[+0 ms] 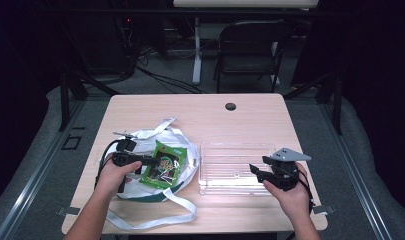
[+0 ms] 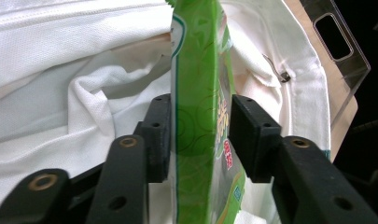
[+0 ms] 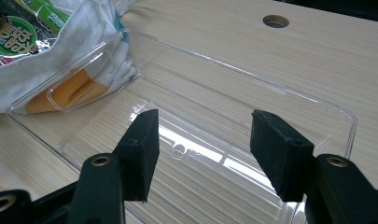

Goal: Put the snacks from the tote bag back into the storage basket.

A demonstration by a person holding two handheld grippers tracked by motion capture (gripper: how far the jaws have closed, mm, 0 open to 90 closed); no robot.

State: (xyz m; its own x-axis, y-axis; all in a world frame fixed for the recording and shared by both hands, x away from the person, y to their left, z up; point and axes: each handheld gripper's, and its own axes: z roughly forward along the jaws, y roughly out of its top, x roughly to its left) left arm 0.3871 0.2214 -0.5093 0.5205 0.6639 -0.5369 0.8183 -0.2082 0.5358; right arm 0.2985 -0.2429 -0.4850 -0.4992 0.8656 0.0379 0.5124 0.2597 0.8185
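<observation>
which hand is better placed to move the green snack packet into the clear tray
Left. The left gripper already has the green snack packet between its jaws over the white bag. The right gripper hangs open above the clear tray, holding nothing.

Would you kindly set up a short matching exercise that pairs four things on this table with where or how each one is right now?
Things:
1. green snack packet
2. clear plastic tray
3. white cloth bag
4. right gripper

States:
A. lies on the table at the left, straps spread out
B. sits between the left gripper's jaws
C. jaws apart, nothing between them
D. sits on the table right of the bag, nothing inside

Pairs: 1-B, 2-D, 3-A, 4-C
</observation>
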